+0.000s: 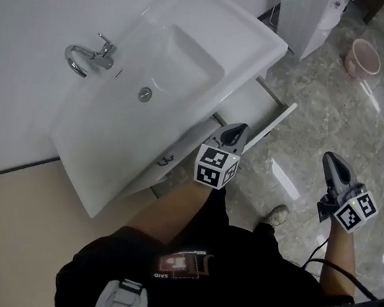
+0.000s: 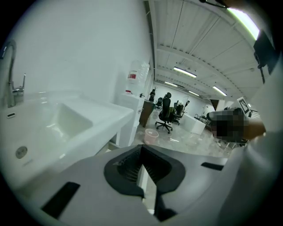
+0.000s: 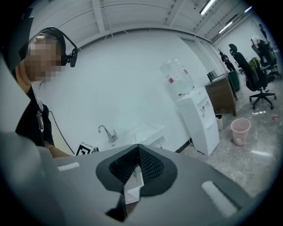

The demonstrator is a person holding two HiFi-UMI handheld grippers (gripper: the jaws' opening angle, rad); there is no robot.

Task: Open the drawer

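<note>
The white drawer (image 1: 254, 112) under the sink (image 1: 196, 22) stands open, mid frame. The left gripper (image 1: 236, 128) and right gripper (image 1: 333, 160) are both closed tight, holding nothing.

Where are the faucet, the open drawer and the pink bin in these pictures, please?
faucet (image 1: 100, 57): head view, on its valve body.
drawer (image 1: 275, 123): head view, on its front panel's top edge.
pink bin (image 1: 363, 60): head view, on its inner wall.

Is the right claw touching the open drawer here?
Apart. The head view shows bare marble floor between the right claw and the drawer, which juts out from under the basin.
</note>
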